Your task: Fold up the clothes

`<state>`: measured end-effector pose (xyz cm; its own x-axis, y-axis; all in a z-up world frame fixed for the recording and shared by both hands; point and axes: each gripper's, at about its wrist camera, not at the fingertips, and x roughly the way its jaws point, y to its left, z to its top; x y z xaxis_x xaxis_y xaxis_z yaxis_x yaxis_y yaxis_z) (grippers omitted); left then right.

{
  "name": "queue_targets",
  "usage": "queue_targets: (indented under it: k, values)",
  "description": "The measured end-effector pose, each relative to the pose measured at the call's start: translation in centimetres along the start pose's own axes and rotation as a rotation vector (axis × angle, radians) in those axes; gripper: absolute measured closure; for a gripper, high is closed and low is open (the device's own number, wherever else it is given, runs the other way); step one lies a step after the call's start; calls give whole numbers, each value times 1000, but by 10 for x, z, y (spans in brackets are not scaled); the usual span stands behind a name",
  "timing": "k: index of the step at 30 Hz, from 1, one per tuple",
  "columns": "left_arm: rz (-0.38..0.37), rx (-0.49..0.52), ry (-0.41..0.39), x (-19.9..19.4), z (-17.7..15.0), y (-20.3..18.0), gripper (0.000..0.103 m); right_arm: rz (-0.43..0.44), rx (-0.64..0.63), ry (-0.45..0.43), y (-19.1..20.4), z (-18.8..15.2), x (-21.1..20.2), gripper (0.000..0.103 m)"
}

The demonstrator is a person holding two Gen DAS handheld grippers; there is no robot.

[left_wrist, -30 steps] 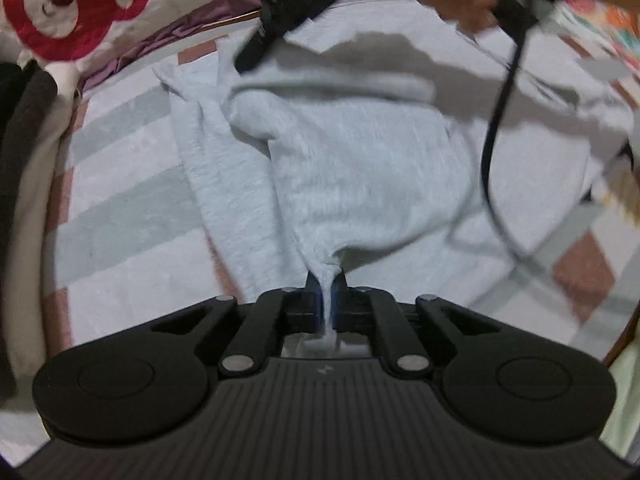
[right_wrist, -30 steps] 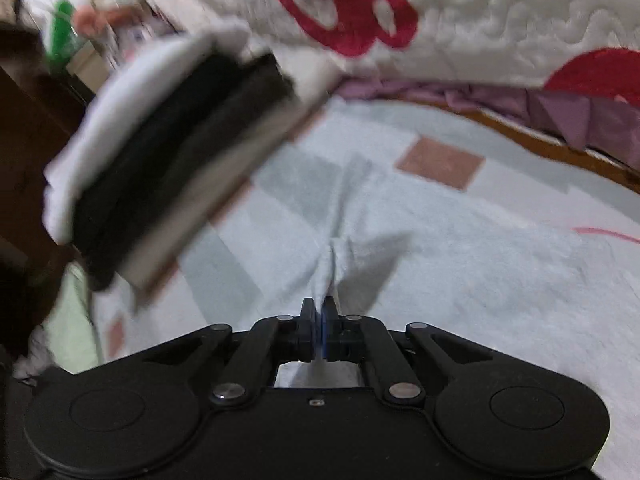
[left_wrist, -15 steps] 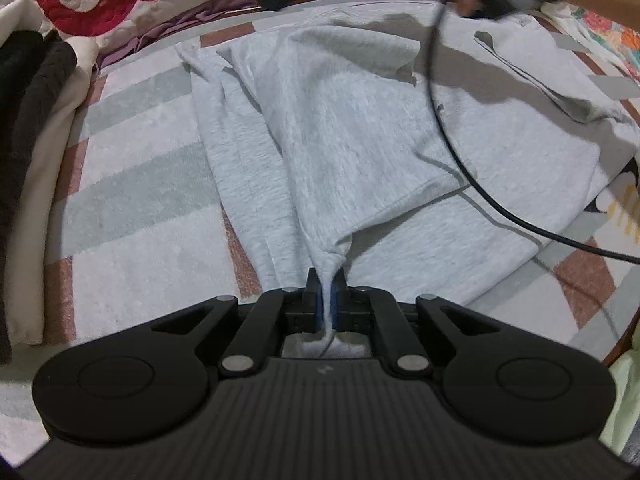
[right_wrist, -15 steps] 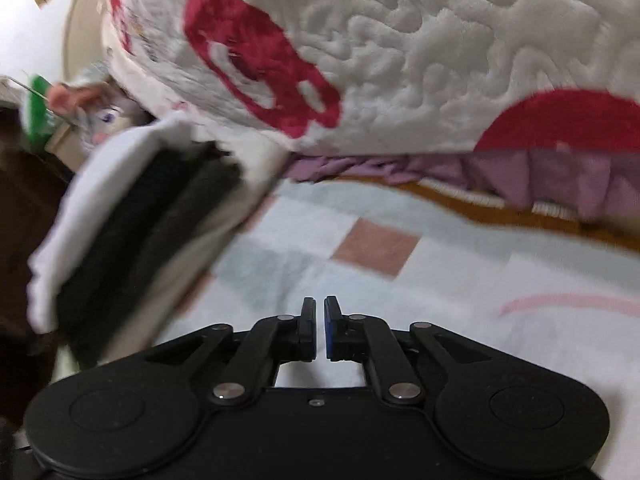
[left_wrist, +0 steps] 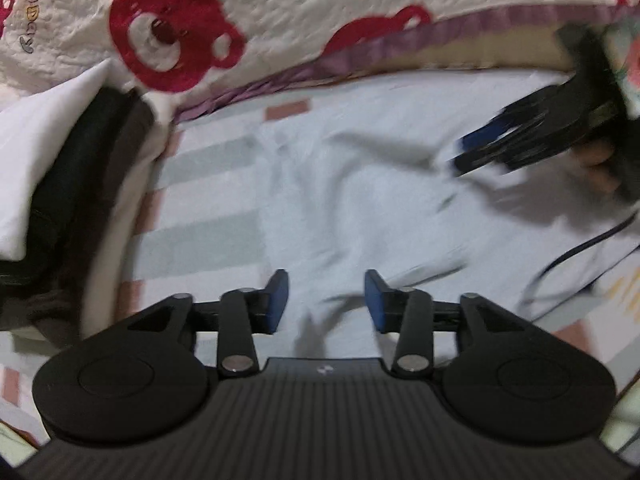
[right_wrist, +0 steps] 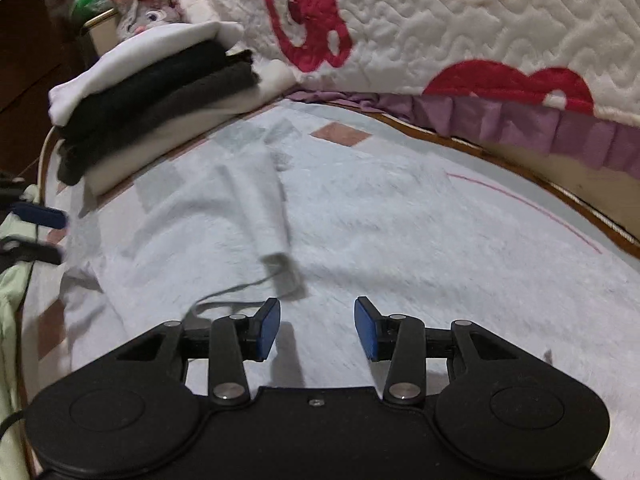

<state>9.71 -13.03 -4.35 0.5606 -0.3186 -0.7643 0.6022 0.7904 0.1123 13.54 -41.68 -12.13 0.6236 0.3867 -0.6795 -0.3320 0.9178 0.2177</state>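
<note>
A light grey sweatshirt (left_wrist: pixel 360 200) lies spread on the checked bedsheet, one sleeve (right_wrist: pixel 260 208) folded over its body with the cuff toward me. My left gripper (left_wrist: pixel 326 300) hovers above the garment, its jaws opening with nothing between the blue pads. My right gripper (right_wrist: pixel 316 328) is also opening just above the grey cloth, holding nothing. In the left wrist view the right gripper (left_wrist: pixel 500 144) shows blurred at the right, held by a hand (left_wrist: pixel 596 168). The left gripper's fingertips (right_wrist: pixel 44 216) peek in at the right wrist view's left edge.
A stack of folded clothes (right_wrist: pixel 152 88), white on top of black and grey, stands at the bed's left corner. A cream quilt with red bears (right_wrist: pixel 440 20) is heaped along the far side. A black cable (left_wrist: pixel 580 248) trails over the sheet. A plush toy (right_wrist: pixel 144 12) sits behind the stack.
Both grippers let go of the grey sweatshirt and their jaws spread apart. The left one rose off the cloth. The right one swung sideways across the garment.
</note>
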Motion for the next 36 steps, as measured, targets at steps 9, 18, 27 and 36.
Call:
queue_targets:
  k: [9, 18, 27, 36]
  values:
    - [-128, -252, -32, 60, 15, -17, 61, 48, -5, -29, 14, 4, 24, 58]
    - [-157, -277, -43, 78, 2, -25, 55, 69, 15, -147, 7, 25, 8, 101]
    - [-117, -143, -96, 81, 4, -45, 52, 63, 74, -185, 9, 51, -10, 101]
    - [-115, -105, -25, 88, 5, -44, 99, -60, 65, -137, -6, 45, -1, 101]
